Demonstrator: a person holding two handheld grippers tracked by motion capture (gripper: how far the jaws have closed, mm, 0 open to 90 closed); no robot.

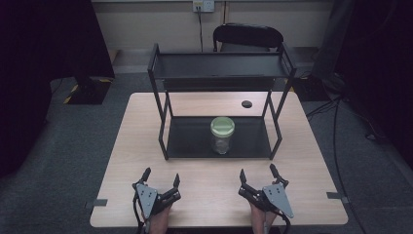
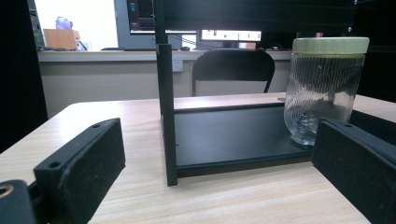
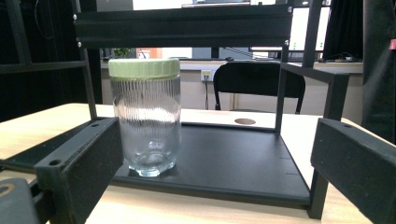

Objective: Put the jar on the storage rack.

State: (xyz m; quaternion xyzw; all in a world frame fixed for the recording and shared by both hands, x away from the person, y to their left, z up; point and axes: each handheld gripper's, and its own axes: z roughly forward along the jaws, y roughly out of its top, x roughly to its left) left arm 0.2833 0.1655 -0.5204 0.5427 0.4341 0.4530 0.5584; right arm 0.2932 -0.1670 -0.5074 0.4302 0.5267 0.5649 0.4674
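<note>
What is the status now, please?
Both hand-held grippers, left and right, open, empty, on the table's near edge. Ribbed clear glass jar with green lid upright on black metal rack's bottom shelf. Path clear.

A light wooden table (image 1: 146,146) stood on a grey carpet floor (image 1: 58,161). Near its far edge there was a small dark round hole (image 1: 247,104). Behind the table stood a black chair (image 1: 247,36), and on the wall above it was a white power socket (image 1: 203,5) with a cable going down. Two monitors (image 2: 187,32) stood far behind on a counter.
</note>
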